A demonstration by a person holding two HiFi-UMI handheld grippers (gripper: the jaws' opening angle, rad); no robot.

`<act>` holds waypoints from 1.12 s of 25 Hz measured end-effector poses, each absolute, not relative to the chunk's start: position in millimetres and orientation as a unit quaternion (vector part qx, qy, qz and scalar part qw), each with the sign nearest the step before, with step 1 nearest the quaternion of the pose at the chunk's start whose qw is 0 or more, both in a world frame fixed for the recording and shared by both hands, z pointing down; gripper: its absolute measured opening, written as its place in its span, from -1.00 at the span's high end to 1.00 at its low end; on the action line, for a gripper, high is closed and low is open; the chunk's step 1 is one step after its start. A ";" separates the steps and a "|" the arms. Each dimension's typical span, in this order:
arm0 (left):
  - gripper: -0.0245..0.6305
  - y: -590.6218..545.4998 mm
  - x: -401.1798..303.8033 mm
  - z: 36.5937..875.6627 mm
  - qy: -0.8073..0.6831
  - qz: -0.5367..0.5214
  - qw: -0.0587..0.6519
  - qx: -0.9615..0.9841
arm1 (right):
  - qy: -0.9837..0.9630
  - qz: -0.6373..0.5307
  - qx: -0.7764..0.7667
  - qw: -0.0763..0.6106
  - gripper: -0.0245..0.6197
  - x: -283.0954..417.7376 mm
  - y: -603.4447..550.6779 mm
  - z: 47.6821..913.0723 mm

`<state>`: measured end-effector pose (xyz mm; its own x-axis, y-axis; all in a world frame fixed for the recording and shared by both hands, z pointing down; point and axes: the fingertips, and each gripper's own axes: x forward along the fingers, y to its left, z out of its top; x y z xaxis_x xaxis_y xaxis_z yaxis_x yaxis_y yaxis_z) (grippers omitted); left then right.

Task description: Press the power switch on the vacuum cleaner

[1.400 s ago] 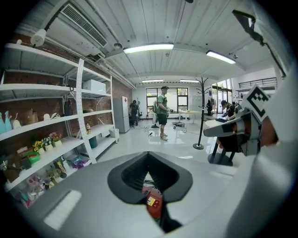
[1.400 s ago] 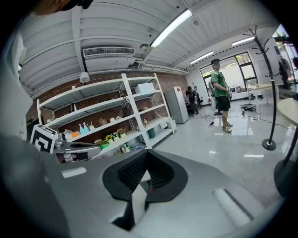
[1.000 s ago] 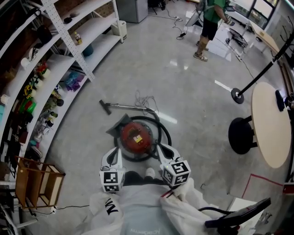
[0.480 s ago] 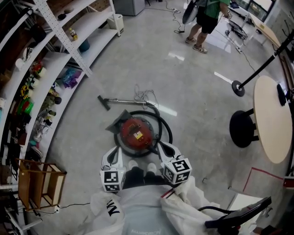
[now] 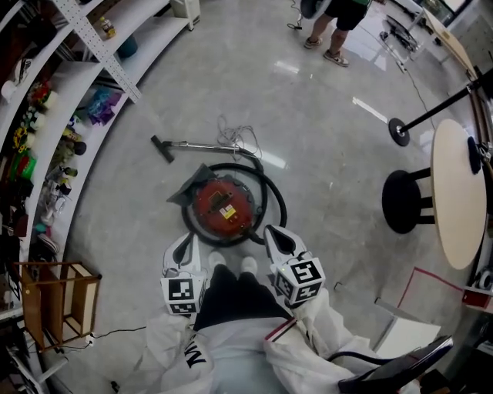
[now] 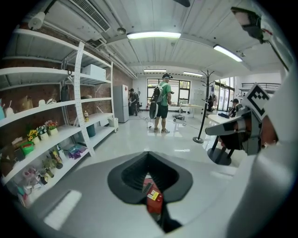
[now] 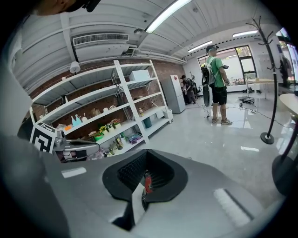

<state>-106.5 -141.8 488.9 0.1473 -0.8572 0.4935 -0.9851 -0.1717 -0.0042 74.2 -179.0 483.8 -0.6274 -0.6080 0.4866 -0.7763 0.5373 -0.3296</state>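
The red round vacuum cleaner [image 5: 223, 209] sits on the grey floor with its black hose [image 5: 273, 202] looped round it. Its wand [image 5: 202, 145] lies beyond, pointing left. My left gripper [image 5: 183, 250] and right gripper [image 5: 279, 240] hang side by side just on the near side of the vacuum, above the floor and not touching it. Both are shut with nothing in them. Through the notch between the left jaws a strip of the red vacuum [image 6: 153, 201] shows. A sliver of the vacuum [image 7: 147, 182] also shows in the right gripper view. No switch can be made out.
White shelving [image 5: 69, 85] full of small items curves along the left, with a wooden crate [image 5: 62, 304] at its near end. A round table [image 5: 458, 192], a black stool [image 5: 404, 202] and a pole stand's base [image 5: 399, 131] are on the right. A person [image 5: 339, 23] stands far off.
The head view has tilted down: my legs and shoes now show between the grippers. The far person has slid toward the top edge. Both grippers stay shut near the vacuum.
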 end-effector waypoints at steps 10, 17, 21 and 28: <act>0.93 -152.5 -118.8 527.3 -0.621 0.192 0.184 0.737 | -0.858 0.270 0.395 0.186 0.92 51.9 -177.3 516.9; 0.93 -152.0 -120.8 567.5 -0.616 0.196 0.202 0.736 | -0.847 0.268 0.407 0.212 0.92 50.5 -175.7 553.4; 0.93 -155.3 -119.0 588.7 -0.607 0.200 0.210 0.740 | -0.841 0.274 0.415 0.215 0.92 52.1 -179.6 573.3; 0.93 -156.4 -124.8 629.5 -0.602 0.208 0.227 0.737 | -0.835 0.277 0.420 0.223 0.92 47.9 -186.6 611.7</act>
<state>-124.8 -156.4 629.5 0.1891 -0.7924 0.5800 -0.9814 -0.1730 0.0836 47.9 -186.6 611.7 -0.5478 -0.5787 0.6042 -0.8249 0.4938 -0.2750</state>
